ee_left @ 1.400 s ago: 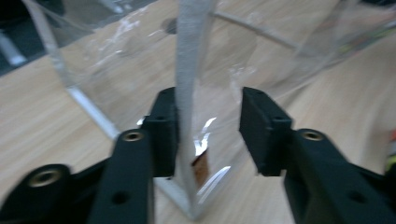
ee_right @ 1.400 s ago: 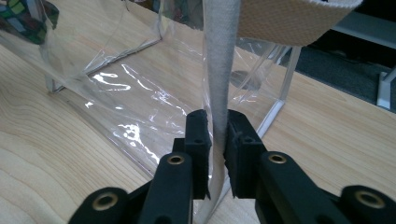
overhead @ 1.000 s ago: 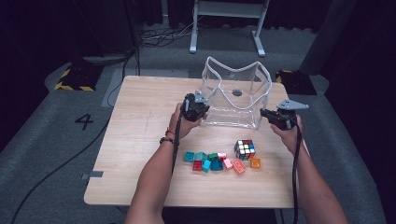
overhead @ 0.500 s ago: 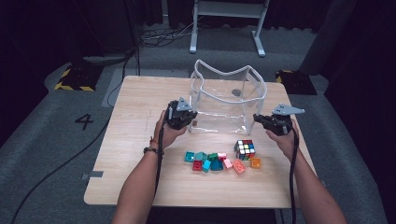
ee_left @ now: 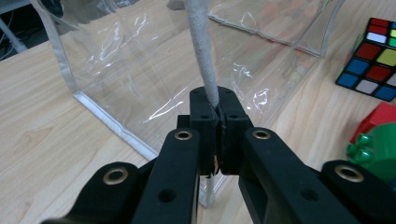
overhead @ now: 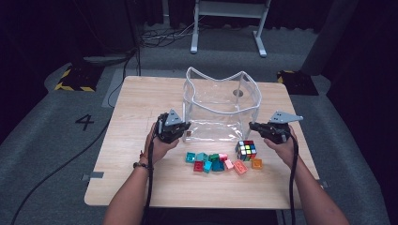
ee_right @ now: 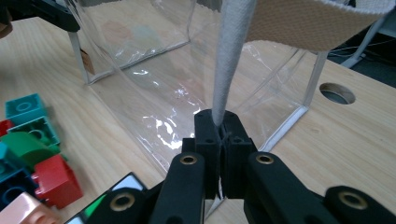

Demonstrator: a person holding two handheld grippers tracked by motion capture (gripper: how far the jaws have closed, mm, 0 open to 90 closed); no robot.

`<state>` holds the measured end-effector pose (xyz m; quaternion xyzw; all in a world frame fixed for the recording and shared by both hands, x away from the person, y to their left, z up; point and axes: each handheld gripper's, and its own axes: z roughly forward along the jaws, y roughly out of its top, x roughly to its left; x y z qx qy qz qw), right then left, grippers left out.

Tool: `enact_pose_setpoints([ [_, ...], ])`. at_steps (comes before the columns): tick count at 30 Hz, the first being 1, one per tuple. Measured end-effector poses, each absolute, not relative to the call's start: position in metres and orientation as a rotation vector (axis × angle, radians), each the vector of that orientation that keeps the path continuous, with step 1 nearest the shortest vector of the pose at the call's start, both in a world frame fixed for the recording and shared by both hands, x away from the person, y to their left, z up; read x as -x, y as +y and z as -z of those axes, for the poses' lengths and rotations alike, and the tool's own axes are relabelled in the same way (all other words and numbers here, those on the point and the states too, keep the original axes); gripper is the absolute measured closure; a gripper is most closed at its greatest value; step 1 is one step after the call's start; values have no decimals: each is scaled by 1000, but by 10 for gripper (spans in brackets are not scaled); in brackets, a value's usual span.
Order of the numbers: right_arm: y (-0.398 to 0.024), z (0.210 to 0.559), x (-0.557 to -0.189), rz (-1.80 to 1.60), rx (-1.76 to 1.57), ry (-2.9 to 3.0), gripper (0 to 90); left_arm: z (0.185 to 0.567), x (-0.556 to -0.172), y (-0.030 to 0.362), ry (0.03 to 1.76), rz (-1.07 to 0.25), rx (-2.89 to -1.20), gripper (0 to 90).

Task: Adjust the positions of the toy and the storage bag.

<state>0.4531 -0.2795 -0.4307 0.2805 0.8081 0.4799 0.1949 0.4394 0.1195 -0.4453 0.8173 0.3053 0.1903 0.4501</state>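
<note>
With both sets of fingers clamped on the white-taped rim of the clear plastic bag [overhead: 220,110], the bag sits strung between the two hands — its long axis runs across the tabletop [overhead: 141,98] from one grip to the other. The left gripper [ee_left: 218,109] pinches the white edging [ee_left: 201,51] at the bag's near left corner; the right gripper [ee_right: 219,122] bites the same band [ee_right: 231,60] at the near right corner, and in each gripper view the tape rises straight up out of the closed pads. So each hand is nearest its own corner, and the open mouth faces up between them.

Outward from the grips, the bag stands on the middle of the tabletop, just behind a row of toy bricks [overhead: 213,162] and a puzzle cube [overhead: 246,150] — these lie on the person's side, near the right hand. Both forearms come in low and roughly level, wrists turned inward towards the bag. Any next pull, I judge, should keep the two hands moving together so the mouth stays spread.
</note>
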Motion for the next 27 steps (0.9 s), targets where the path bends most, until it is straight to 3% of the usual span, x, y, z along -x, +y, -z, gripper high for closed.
enact_pose_setpoints([
  [15,-281,433,-427,-1386,-763,2279,864,446,-415,122,724,-480,-2043,858],
  [16,-281,433,-427,-1381,-769,2275,834,446,-413,121,733,-488,-2040,846],
  [18,-281,432,-424,-1346,-774,2275,645,446,-409,123,720,-528,-2061,798],
  [22,-278,435,-415,-1240,-742,2306,458,447,-401,134,729,-548,-2077,701],
  [25,-281,438,-412,-1288,-740,2343,403,448,-395,142,738,-544,-2077,590],
  [26,-282,440,-411,-1308,-727,2365,379,450,-392,147,741,-534,-2070,590],
  [27,-282,443,-410,-1310,-716,2391,344,452,-389,150,764,-527,-2071,522],
])
